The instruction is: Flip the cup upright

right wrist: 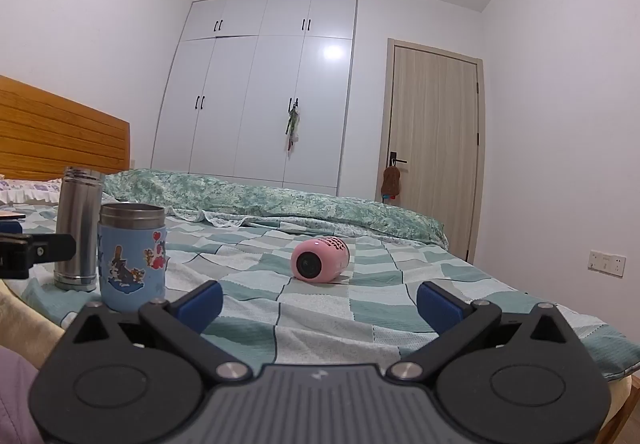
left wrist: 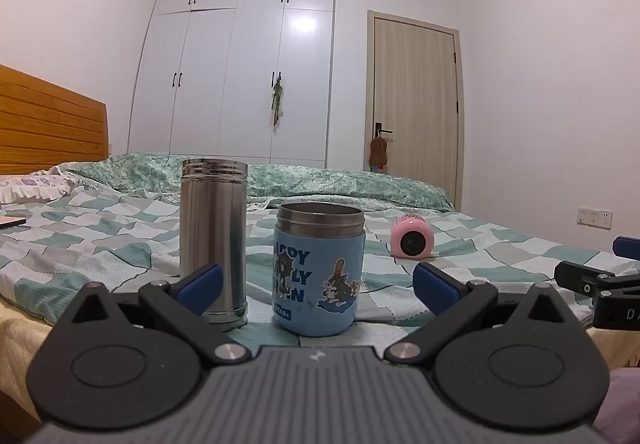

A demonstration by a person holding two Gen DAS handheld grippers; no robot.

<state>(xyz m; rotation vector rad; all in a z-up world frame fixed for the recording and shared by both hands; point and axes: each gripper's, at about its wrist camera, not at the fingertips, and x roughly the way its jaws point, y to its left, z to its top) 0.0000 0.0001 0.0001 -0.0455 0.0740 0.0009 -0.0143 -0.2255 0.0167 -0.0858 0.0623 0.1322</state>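
Observation:
A pink cup point(right wrist: 320, 259) lies on its side on the checked bedspread, its open mouth facing me; it also shows small in the left wrist view point(left wrist: 412, 237). My right gripper point(right wrist: 318, 300) is open and empty, a short way in front of the pink cup. My left gripper point(left wrist: 316, 284) is open and empty, just in front of a blue cartoon cup point(left wrist: 319, 270) that stands upright with its mouth up. A tall steel cup point(left wrist: 213, 240) stands upright left of the blue one. Both also show in the right wrist view, the blue cup point(right wrist: 132, 252) and the steel cup point(right wrist: 78, 230).
The bed point(right wrist: 360, 308) has a green checked cover and a rolled green quilt point(right wrist: 280, 204) behind the cups. A wooden headboard point(right wrist: 60, 136) is at the left. A white wardrobe point(right wrist: 260, 96) and a door point(right wrist: 436, 148) stand beyond the bed.

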